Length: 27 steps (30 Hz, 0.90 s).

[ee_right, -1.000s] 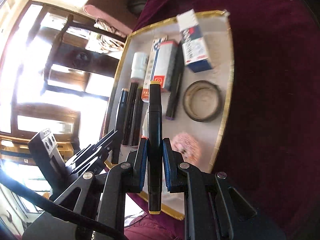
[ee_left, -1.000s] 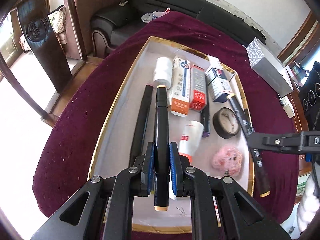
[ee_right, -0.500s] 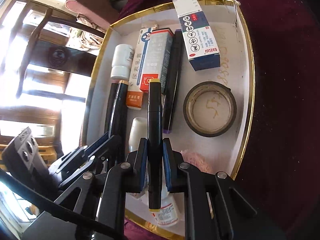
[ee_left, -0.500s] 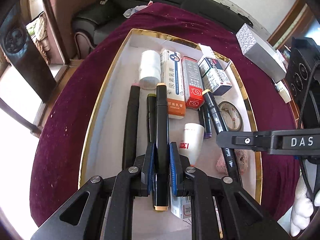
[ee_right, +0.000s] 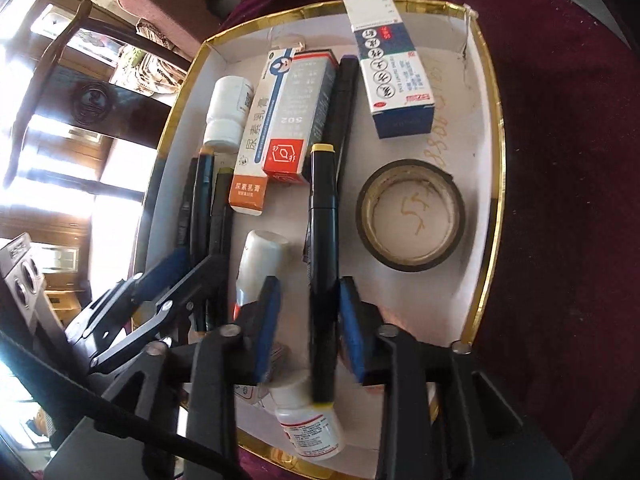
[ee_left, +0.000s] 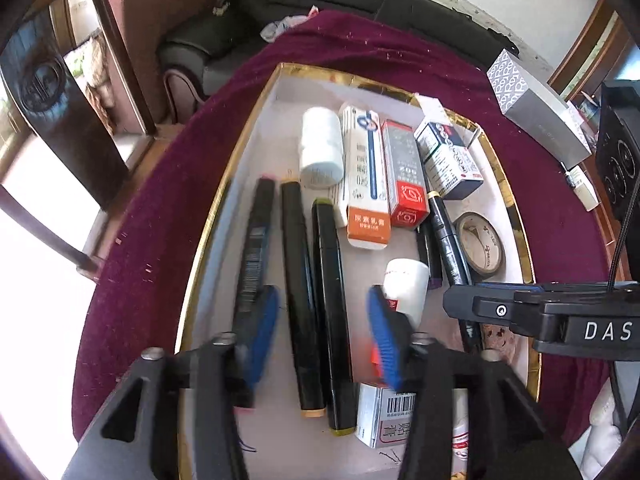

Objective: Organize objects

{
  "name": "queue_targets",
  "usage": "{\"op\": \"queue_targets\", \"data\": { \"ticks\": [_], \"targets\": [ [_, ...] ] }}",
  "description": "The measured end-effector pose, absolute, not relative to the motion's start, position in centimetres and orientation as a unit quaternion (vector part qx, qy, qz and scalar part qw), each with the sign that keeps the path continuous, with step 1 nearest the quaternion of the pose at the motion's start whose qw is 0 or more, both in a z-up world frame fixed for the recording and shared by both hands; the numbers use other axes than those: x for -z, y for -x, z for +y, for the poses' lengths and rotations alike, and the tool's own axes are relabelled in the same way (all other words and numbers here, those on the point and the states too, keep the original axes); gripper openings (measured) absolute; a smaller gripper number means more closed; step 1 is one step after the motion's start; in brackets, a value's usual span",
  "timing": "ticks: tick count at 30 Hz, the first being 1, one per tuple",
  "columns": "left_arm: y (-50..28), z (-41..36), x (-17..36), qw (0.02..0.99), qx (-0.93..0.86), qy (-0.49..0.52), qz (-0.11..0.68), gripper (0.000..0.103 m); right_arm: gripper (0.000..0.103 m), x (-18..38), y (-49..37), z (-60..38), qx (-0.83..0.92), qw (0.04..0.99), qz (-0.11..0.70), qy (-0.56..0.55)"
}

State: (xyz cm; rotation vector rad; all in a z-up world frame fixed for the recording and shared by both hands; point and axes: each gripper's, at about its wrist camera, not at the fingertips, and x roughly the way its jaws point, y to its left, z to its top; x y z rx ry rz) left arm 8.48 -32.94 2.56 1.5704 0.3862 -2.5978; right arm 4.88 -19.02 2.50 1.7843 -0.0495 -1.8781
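Observation:
A gold-rimmed white tray (ee_left: 248, 152) on a maroon cloth holds black markers, boxes and bottles. My left gripper (ee_left: 322, 334) stands over its near left part, jaws opening. Two black markers, a tan-ended one (ee_left: 298, 292) and an olive-ended one (ee_left: 332, 300), lie between the blue pads, which touch neither. In the right wrist view my right gripper (ee_right: 310, 320) is opening too. A yellow-capped black marker (ee_right: 322, 240) sits between its pads, close to the right one, loose over the tray (ee_right: 486, 120). The two grippers are side by side.
Also in the tray are a tape roll (ee_right: 412, 216), a blue-and-white box (ee_right: 390, 68), an orange-ended box (ee_left: 364, 176), a red-ended box (ee_left: 404, 176) and white bottles (ee_left: 320, 144). A grey box (ee_left: 536, 108) lies on the cloth at far right, and a black sofa (ee_left: 320, 4) stands behind.
Both grippers have opened and let go of the markers they held. The left one's marker now lies in the tray beside the others, and the right one's sits loose between its pads.

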Motion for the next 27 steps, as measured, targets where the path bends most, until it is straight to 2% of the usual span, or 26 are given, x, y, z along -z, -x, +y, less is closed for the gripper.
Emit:
{"op": "queue_targets", "data": {
  "ticks": [2, 9, 14, 16, 17, 18, 22, 27],
  "targets": [
    [-8.8, -32.8, -3.1, 0.046, 0.853, -0.506, 0.123, 0.048, 0.041, -2.9, -5.0, -18.8, 0.700, 0.274, -0.018, -0.659],
    [-10.7, -32.3, -6.1, 0.095, 0.871, -0.472, 0.101, 0.049, 0.042, -4.2, -5.5, -16.9, 0.709, 0.283, -0.034, -0.645],
    [-13.5, -31.1, -10.8, 0.202, 0.893, -0.401, 0.042, 0.049, 0.042, -6.2, -5.7, -16.6, 0.729, 0.296, -0.042, -0.616],
    [-15.1, -30.2, -13.9, 0.247, 0.903, -0.351, 0.018, 0.057, 0.044, -7.2, -5.9, -16.3, 0.740, 0.300, -0.039, -0.601],
    [-15.8, -29.9, -15.4, 0.259, 0.908, -0.329, 0.016, 0.074, 0.047, -7.8, -6.1, -16.0, 0.746, 0.302, -0.035, -0.592],
    [-16.6, -29.6, -17.1, 0.267, 0.914, -0.305, 0.028, 0.099, 0.047, -8.2, -6.2, -15.6, 0.750, 0.305, -0.031, -0.586],
    [-17.7, -30.5, -19.3, 0.229, 0.921, -0.292, 0.123, 0.102, 0.048, -9.4, -7.0, -15.5, 0.757, 0.323, -0.014, -0.567],
    [-17.3, -30.4, -18.9, 0.235, 0.908, -0.325, 0.123, 0.102, 0.048, -10.4, -8.2, -14.6, 0.760, 0.338, 0.002, -0.555]
  ]
}}
